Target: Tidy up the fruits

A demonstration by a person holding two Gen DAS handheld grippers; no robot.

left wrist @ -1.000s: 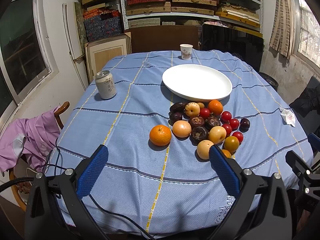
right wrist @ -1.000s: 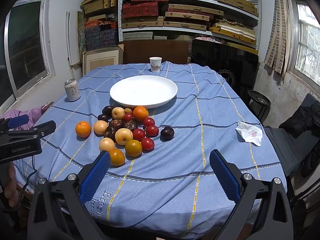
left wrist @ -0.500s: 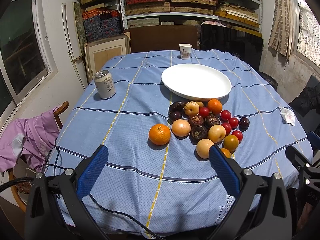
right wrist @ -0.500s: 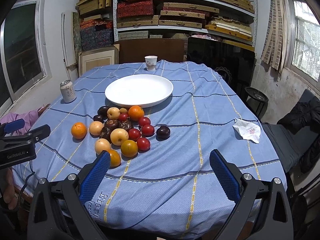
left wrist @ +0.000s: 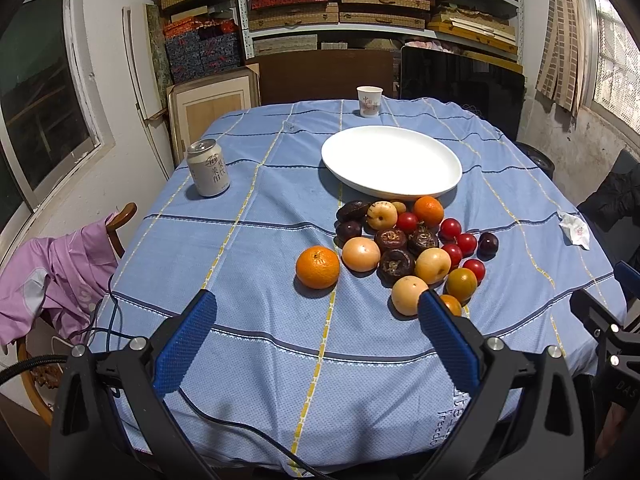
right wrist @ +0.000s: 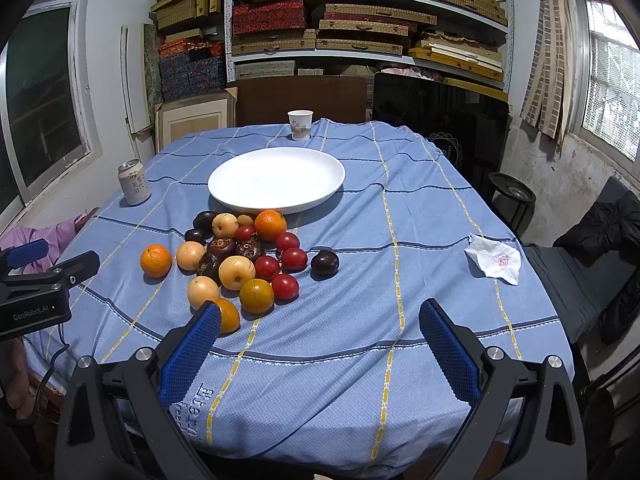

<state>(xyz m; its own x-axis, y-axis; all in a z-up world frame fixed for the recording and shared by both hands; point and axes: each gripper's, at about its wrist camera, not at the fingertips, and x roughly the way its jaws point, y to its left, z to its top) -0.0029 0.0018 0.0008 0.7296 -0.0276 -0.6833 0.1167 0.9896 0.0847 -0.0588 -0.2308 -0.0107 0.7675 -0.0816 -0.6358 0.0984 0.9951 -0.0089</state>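
Both released: my left tool and right tool hover at the bench near edge; fruit pile ahead, plate beyond.

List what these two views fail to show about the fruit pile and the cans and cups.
- Nearest orange: right view, partly behind that gripper's blue finger; left view, mostly hidden.
- Small yellowish fruit: mostly behind neighbours.
- Can and paper cup: print too small to read; contents unseen.
- White plate: near rim overlapped by fruit.
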